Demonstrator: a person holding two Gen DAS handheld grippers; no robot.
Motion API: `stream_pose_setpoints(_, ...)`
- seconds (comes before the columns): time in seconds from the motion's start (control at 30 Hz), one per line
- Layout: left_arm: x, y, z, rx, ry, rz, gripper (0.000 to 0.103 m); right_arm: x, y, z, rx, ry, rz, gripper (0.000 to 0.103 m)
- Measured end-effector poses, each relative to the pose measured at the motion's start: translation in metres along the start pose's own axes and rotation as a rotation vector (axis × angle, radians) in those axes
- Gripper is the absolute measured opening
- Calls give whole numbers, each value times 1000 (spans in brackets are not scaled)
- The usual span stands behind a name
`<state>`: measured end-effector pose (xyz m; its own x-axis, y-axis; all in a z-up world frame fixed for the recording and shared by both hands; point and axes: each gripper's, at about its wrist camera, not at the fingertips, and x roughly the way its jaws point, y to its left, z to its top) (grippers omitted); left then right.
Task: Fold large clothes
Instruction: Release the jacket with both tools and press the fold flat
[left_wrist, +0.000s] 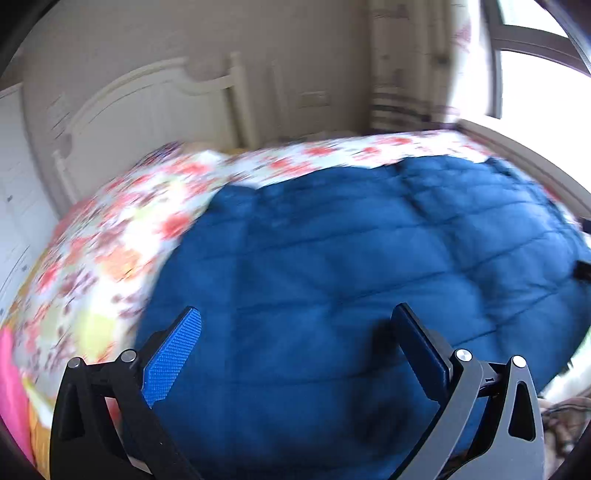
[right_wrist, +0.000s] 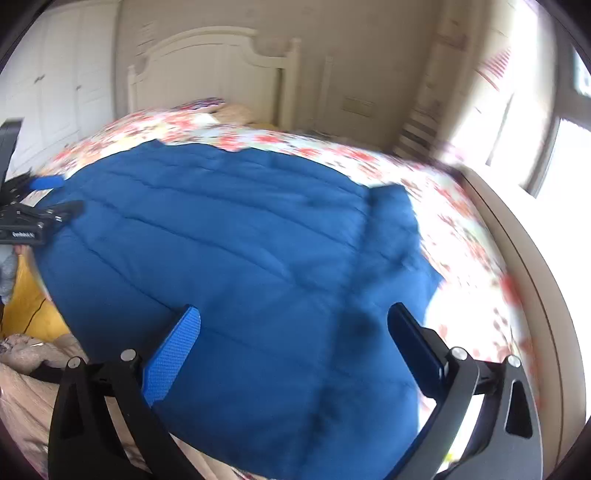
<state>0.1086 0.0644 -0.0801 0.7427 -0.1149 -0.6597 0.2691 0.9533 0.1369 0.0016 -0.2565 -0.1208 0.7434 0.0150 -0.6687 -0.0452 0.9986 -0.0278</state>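
A large blue quilted padded jacket (left_wrist: 354, 258) lies spread flat on a floral bedsheet (left_wrist: 110, 236). My left gripper (left_wrist: 295, 317) is open and empty, hovering just above the near part of the jacket. In the right wrist view the same jacket (right_wrist: 240, 251) fills the middle, with a sleeve or flap lying along its right side (right_wrist: 399, 229). My right gripper (right_wrist: 295, 317) is open and empty above the jacket's near edge. The left gripper (right_wrist: 55, 195) also shows in the right wrist view at the jacket's left edge. Both views are motion-blurred.
A white headboard (right_wrist: 214, 70) stands at the far end of the bed. A bright window (right_wrist: 554, 147) and bed frame rail (right_wrist: 517, 240) are on the right. White wardrobe doors (right_wrist: 55, 92) are on the left. Yellow and beige fabrics (right_wrist: 33, 317) lie at the near left.
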Motion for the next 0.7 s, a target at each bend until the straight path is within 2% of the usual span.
stream_pose_setpoints(0.03, 7, 14, -6, -37, 25, 12, 99, 1, -14, -6, 63, 1, 35, 100)
stream_pose_setpoints(0.1, 11, 31, -16, -93, 29, -19, 99, 9, -32, -15, 156, 13, 97, 100)
stream_pose_setpoints(0.17, 14, 29, -19, -72, 27, -8, 99, 14, -42, -19, 239, 43, 156, 100)
stream_pose_setpoints(0.2, 15, 26, -19, -63, 29, 4, 99, 12, -43, -18, 241, 45, 153, 100)
stream_pose_setpoints(0.3, 17, 25, -17, -56, 42, 13, 99, -12, -39, -22, 187, -10, 69, 100)
stream_pose_setpoints(0.4, 18, 27, -18, -66, 40, -1, 99, -42, -58, -45, 298, -58, 103, 100)
stream_pose_setpoints(0.47, 17, 27, -19, -64, 38, 9, 99, -53, -75, -71, 429, -55, 157, 100)
stream_pose_setpoints(0.53, 18, 26, -19, -64, 39, 18, 99, -59, -81, -96, 508, -43, 214, 99)
stream_pose_setpoints(0.63, 18, 25, -18, -62, 39, 24, 99, -51, -74, -116, 564, -26, 322, 96)
stream_pose_setpoints(0.7, 17, 24, -19, -61, 37, 26, 99, -36, -65, -116, 570, -3, 367, 96)
